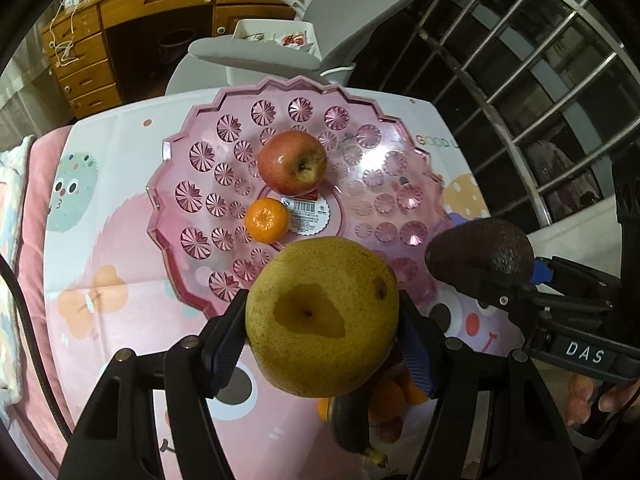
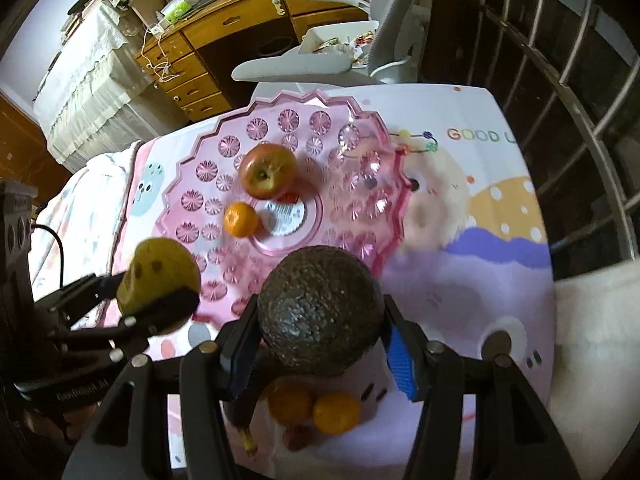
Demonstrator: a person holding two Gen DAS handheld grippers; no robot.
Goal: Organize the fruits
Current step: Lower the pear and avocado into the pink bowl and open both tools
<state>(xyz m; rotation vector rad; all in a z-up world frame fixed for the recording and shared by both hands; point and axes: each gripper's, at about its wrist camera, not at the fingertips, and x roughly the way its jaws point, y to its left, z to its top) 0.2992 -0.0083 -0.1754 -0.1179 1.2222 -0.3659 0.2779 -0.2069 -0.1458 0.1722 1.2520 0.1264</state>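
Left claw (image 1: pixel 322 330) clamped on one yellow-green pear (image 1: pixel 322 320), both pads pressed against the fruit's flanks; the pear is carried above the near rim of the pink plate (image 1: pixel 400 168). In the right wrist view the same pear (image 2: pixel 160 272) appears at lower left, just beside the plate's edge.

Right claw (image 2: pixel 320 332) closed on one dark avocado (image 2: pixel 320 310), the fruit filling the gap between the two fingers and hanging over the plate's near rim. From the left wrist view the avocado (image 1: pixel 482 252) sits at the right, off the plate's edge.

On the plate: one red apple (image 1: pixel 292 162), one small mandarin (image 1: pixel 266 220) just beside and nearer than the apple, and a printed label (image 1: pixel 310 216) stuck at the centre.

Below the claws, on the cartoon-printed worktop (image 2: pixel 480 240): two mandarins (image 2: pixel 314 408) touching each other, plus what may be a banana (image 2: pixel 240 408), largely hidden by the fingers, its tip showing.

Count: pears one, avocados one, apples one, mandarins three, plates one.

Background: a wooden desk (image 2: pixel 224 40) and a grey chair (image 2: pixel 360 52).
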